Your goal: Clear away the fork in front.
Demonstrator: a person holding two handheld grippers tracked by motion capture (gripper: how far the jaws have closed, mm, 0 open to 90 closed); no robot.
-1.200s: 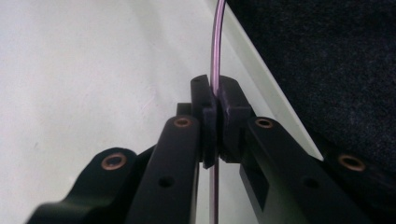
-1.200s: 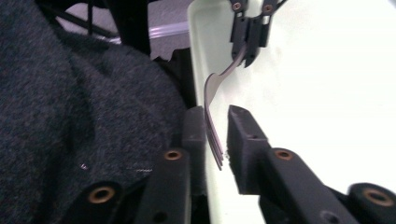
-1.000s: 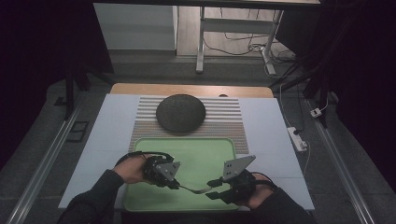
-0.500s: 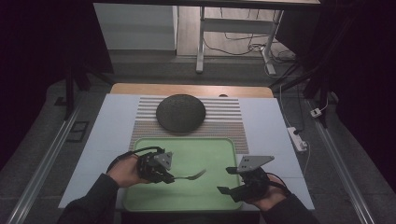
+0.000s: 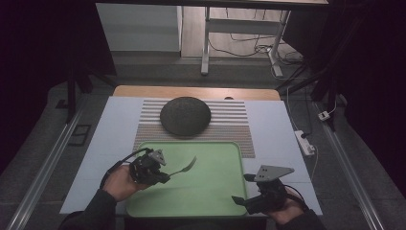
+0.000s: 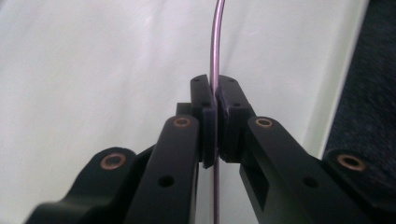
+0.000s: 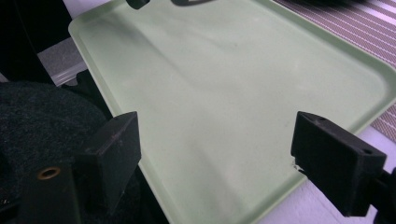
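A metal fork (image 5: 184,167) hangs over the left part of the green tray (image 5: 210,191), tines pointing to the far right. My left gripper (image 5: 165,176) is shut on its handle. In the left gripper view the thin handle (image 6: 215,42) runs up between the closed pads of that gripper (image 6: 215,100), above the pale tray (image 6: 93,70). My right gripper (image 5: 243,188) is at the tray's front right corner, open and holding nothing. In the right gripper view its jaws (image 7: 215,140) stand wide apart over the bare tray (image 7: 210,70).
A dark round dish (image 5: 185,115) sits upside down on a striped mat (image 5: 230,127) beyond the tray. A white power strip (image 5: 305,142) lies off the table's right edge. A white cover (image 5: 110,139) spreads under everything.
A second ago both grippers met at the fork. The right gripper has let go and drawn back to the front right; the left has kept the fork and raised its tines.
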